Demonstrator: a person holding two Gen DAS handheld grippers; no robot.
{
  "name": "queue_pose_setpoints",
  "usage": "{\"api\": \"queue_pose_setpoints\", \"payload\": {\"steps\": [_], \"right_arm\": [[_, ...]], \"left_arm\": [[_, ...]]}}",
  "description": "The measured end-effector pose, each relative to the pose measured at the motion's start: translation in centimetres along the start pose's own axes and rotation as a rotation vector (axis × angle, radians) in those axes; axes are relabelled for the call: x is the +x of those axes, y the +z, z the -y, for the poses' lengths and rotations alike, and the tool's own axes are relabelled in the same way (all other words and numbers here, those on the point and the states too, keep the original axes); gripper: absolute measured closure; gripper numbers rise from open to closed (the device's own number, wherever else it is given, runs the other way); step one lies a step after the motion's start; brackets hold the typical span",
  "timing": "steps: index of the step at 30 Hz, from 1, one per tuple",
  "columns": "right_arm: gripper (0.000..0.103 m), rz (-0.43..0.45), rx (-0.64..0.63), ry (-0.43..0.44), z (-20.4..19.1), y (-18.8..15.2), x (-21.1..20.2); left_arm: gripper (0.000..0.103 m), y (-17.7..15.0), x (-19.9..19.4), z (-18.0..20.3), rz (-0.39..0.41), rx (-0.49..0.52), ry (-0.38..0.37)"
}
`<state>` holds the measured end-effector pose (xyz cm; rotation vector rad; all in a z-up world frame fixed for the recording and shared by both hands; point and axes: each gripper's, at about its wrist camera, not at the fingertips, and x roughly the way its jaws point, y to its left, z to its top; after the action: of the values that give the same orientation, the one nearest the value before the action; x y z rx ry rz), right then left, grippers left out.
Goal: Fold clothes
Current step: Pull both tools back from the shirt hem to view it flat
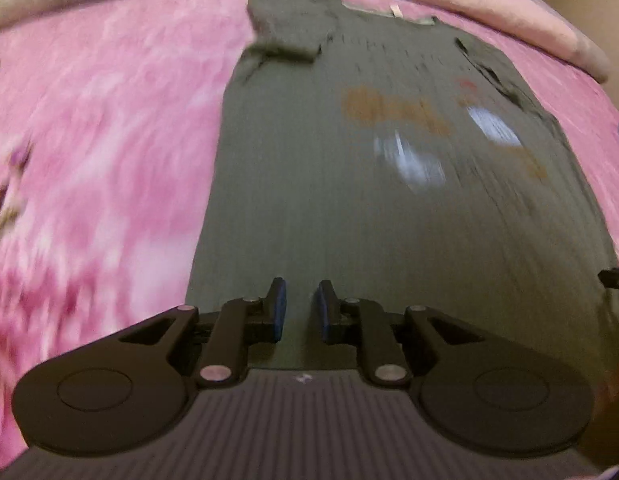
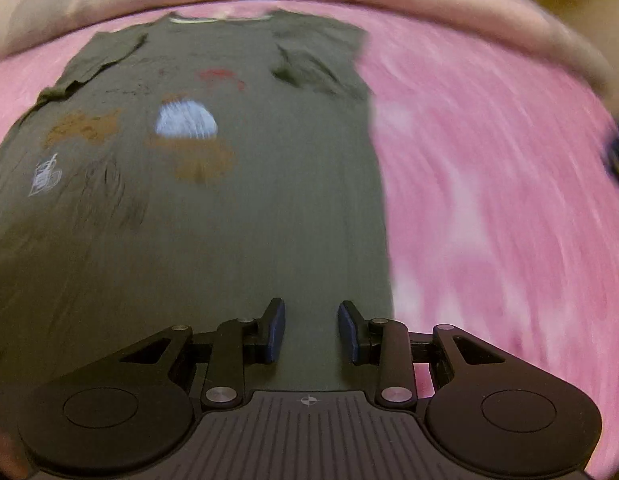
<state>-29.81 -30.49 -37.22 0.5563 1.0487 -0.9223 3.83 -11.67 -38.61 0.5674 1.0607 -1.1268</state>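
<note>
Both views are smeared by blur, so the print on the olive T-shirt [image 1: 309, 208] [image 2: 245, 220], spread across frame centre on the pink bedspread [image 1: 101, 152], shows no legible writing. The left gripper [image 1: 301, 306] and right gripper [image 2: 311, 330] hover parted, holding nothing.

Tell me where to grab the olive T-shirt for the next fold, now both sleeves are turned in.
Probably the bottom hem of the olive T-shirt, one corner per gripper. The shirt lies flat on the pink bedspread, collar far, hem nearest. The left gripper and right gripper, both open and empty, already sit over that end. Come down from above, near the side edges, pinching the doubled fabric.
</note>
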Motion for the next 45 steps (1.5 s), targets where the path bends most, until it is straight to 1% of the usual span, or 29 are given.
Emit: {"api": "queue_pose_setpoints", "payload": {"steps": [1, 3, 5, 6, 7, 8, 9, 11, 12, 14, 15, 16, 17, 18, 20, 24, 29, 31, 35, 39, 45], "right_arm": [[0.069, -0.037, 0.052, -0.008, 0.2, -1.2, -1.0], [0.069, -0.13, 0.148, -0.013, 0.4, -3.6, -2.5], [0.069, -0.233, 0.239, -0.009, 0.3, -5.2, -3.7], [0.069, -0.297, 0.269, -0.017, 0.2, -5.5, -4.0], [0.069, -0.352, 0.298, -0.025, -0.1, -5.7, -4.5], [0.069, -0.357, 0.33, -0.03, -0.5, -5.6, -5.5], [0.069, -0.33, 0.348, -0.02, -0.9, -5.2, -6.8], [0.069, -0.262, 0.337, 0.036, -2.3, -3.7, -9.7], [0.069, -0.241, 0.315, 0.054, -3.1, -2.8, -11.0], [0.069, -0.197, 0.271, 0.069, -4.8, -0.7, -13.4], [0.065, -0.171, 0.265, 0.077, -5.3, 0.2, -14.6], [0.035, -0.142, 0.261, 0.087, -5.8, 1.1, -15.9], [0.011, -0.11, 0.252, 0.096, -6.3, 1.9, -16.9], [0.011, -0.076, 0.242, 0.106, -6.8, 2.7, -17.8], [0.011, -0.052, 0.211, 0.113, -7.7, 3.5, -19.0], [0.011, -0.044, 0.178, 0.106, -8.8, 4.3, -20.7], [0.011, -0.05, 0.148, 0.11, -9.0, 3.7, -22.4], [0.011, -0.048, 0.127, 0.12, -9.0, 3.5, -23.2], [0.011, -0.014, 0.079, 0.139, -8.2, 3.4, -24.6], [0.011, 0.006, 0.034, 0.147, -6.8, 3.0, -25.8], [0.011, -0.011, -0.026, 0.172, -4.6, 1.8, -26.5]], "left_arm": [[0.088, -1.0, -0.7, -0.5, -0.043, -0.012, -0.014], [0.088, -2.2, -1.6, -1.5, -0.155, -0.037, -0.032], [0.088, -2.8, -2.6, -2.3, -0.267, -0.049, -0.039], [0.088, -2.6, -3.2, -2.3, -0.305, -0.04, -0.032], [0.088, -1.9, -4.2, -2.1, -0.315, -0.03, -0.029], [0.088, -1.1, -5.3, -1.9, -0.324, -0.021, -0.025], [0.086, -0.4, -6.3, -1.7, -0.334, -0.011, -0.021], [0.076, 1.9, -9.3, -0.8, -0.281, 0.013, -0.046], [0.07, 3.1, -10.8, 0.0, -0.259, 0.033, -0.045], [0.068, 5.4, -13.3, 1.5, -0.211, 0.066, -0.049], [0.066, 6.5, -14.5, 2.2, -0.186, 0.08, -0.052], [0.063, 7.1, -15.6, 2.9, -0.165, 0.087, -0.047], [0.061, 7.6, -16.6, 3.6, -0.143, 0.094, -0.041], [0.06, 8.1, -17.5, 4.1, -0.127, 0.094, -0.033], [0.06, 8.7, -18.7, 4.9, -0.108, 0.085, -0.017], [0.059, 8.5, -20.9, 6.2, -0.108, 0.074, 0.037], [0.058, 7.4, -22.9, 8.7, -0.074, 0.091, 0.069], [0.058, 7.0, -24.0, 9.2, -0.053, 0.075, 0.084], [0.057, 6.2, -25.5, 10.8, -0.017, 0.044, 0.106], [0.053, 5.4, -26.8, 12.6, 0.008, 0.016, 0.135], [0.053, 3.6, -28.1, 14.7, 0.029, -0.049, 0.178]]}}
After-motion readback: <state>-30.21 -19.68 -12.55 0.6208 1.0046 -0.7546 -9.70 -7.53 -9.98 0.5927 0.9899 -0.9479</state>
